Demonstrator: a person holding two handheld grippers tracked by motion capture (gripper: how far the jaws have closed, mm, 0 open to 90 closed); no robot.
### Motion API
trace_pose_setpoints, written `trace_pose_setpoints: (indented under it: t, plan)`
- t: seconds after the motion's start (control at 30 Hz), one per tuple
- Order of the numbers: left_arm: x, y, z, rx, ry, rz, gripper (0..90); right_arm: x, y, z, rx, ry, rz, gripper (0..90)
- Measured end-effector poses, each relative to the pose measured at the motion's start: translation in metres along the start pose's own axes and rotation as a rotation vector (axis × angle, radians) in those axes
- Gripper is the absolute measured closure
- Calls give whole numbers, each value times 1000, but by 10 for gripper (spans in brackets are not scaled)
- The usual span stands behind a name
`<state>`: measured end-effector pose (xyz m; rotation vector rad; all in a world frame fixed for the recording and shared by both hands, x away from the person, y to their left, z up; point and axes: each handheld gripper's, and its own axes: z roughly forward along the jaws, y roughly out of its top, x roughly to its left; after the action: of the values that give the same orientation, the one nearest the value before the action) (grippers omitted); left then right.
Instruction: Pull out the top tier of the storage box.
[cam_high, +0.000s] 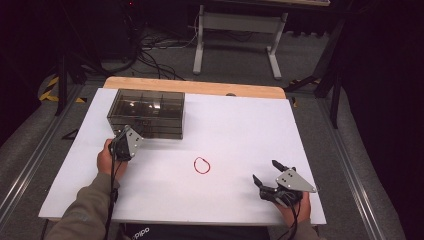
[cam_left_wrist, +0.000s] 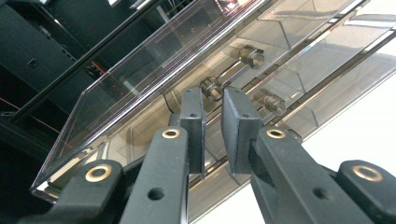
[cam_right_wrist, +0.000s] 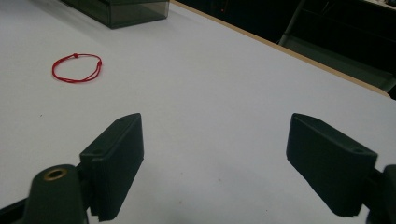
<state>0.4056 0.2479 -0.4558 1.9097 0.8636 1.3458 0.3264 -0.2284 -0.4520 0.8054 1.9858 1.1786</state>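
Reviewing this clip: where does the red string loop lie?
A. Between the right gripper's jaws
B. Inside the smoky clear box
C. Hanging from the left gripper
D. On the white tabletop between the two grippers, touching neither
D: the red string loop lies flat on the white tabletop, apart from the left gripper at the box and the right gripper.

- You are working in a lab-like recording space: dark curtains close off both sides.
- Loose cables (cam_high: 150, 47) trail over the grey floor beyond the far edge of the white-topped table (cam_high: 240, 130).
- A bare white bench frame (cam_high: 237, 35) stands farther back.
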Motion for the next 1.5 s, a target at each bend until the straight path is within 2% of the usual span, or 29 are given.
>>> trace_pose_setpoints:
  t: [0.1, 0.33, 0.43, 0.5, 1.43, 1.5]
  plan:
    - [1, -1, -2, -3, -4, 4, 797, 0, 0, 0, 2, 0, -2, 199]
    - [1, -3, -8, -8, -20, -18, 796, -1, 0, -1, 3, 3, -1, 204]
    - [-2, -5, -11, -16, -10, 10, 794, -1, 0, -1, 6, 4, -2, 204]
    - [-1, -6, -14, -16, -21, -2, 794, -1, 0, -1, 5, 4, -3, 205]
    - [-1, -8, -26, -7, -49, -10, 793, -1, 0, -1, 13, 5, -10, 211]
    - [-1, -7, -28, -12, -51, -10, 826, -1, 0, -2, 7, -4, -7, 205]
